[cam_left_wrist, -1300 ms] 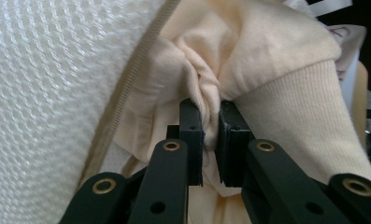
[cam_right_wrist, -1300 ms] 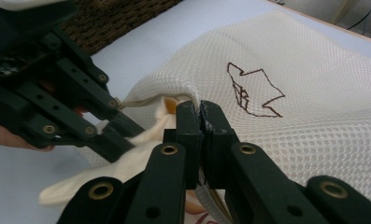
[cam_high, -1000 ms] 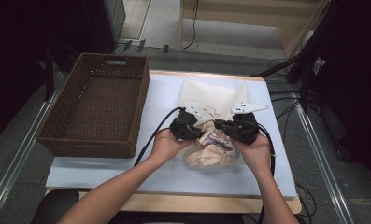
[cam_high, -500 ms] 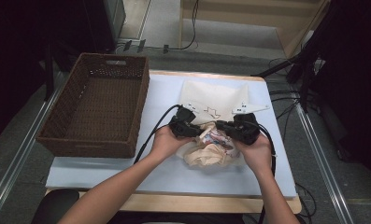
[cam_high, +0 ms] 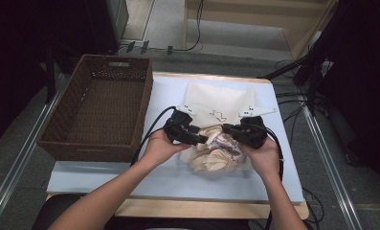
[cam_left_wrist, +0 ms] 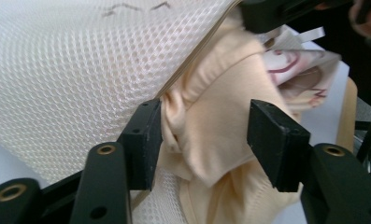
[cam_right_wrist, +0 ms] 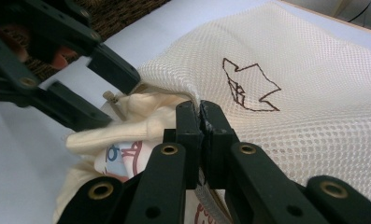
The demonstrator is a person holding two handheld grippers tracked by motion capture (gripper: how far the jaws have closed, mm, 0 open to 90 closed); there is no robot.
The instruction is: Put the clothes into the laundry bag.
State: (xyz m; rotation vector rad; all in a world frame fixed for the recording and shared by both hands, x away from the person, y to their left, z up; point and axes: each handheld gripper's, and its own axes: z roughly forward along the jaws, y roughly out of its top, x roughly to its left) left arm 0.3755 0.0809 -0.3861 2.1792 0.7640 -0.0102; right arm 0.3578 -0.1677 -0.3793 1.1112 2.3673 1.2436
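Two hand-held grippers meet over a crumpled cream garment [cam_high: 215,154] near the table's front edge. The left gripper [cam_left_wrist: 204,140] has its jaws spread wide around a fold of that garment, one pad at the rim of a white mesh bag [cam_right_wrist: 286,79]. The right gripper [cam_right_wrist: 201,122] is pinched tight on the mesh bag's rim. Farther back, the bag lies flat on the pale table [cam_high: 168,172], an arrow drawn on it. A brown wicker basket [cam_high: 101,112] sits at the table's left.
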